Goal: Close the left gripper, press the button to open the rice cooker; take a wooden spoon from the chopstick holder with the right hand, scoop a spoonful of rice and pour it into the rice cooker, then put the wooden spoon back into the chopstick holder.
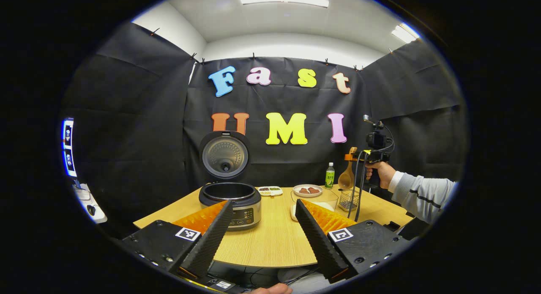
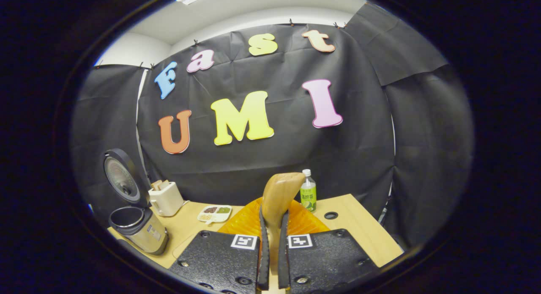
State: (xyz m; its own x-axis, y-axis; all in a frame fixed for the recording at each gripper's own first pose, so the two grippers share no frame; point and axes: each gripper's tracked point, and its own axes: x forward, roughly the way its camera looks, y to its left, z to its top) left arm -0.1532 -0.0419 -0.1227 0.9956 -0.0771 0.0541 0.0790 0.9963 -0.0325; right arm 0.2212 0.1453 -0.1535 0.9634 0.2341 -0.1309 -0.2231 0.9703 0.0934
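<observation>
- Left hand-held gripper: nearest the lens in the left gripper view, its two black fingers spread wide with nothing between them, hanging over the near edge of the worktop.
- Right hand-held gripper: in its own view the fingers stand narrow, pressed on either side of the wooden spoon's handle; the left gripper view shows it farther off, raised above the chopstick holder in a person's hand.
- Rice cooker: lid already up and inner pot exposed, so the button step looks done. It stands at the left of the worktop, well apart from the spoon.
- Rice container: a clear tub just beside the chopstick holder; I judge the scoop comes next.
- Chopstick holder: a small wire basket under the lifted spoon.
- Wooden spoon: bowl upward, clear of the basket.
- Risks, as I judge them: the smooth handle could twist in the narrow grip once loaded, tipping grains onto the worktop during the long carry; a low pass might clip the basket rim or the green bottle.
</observation>
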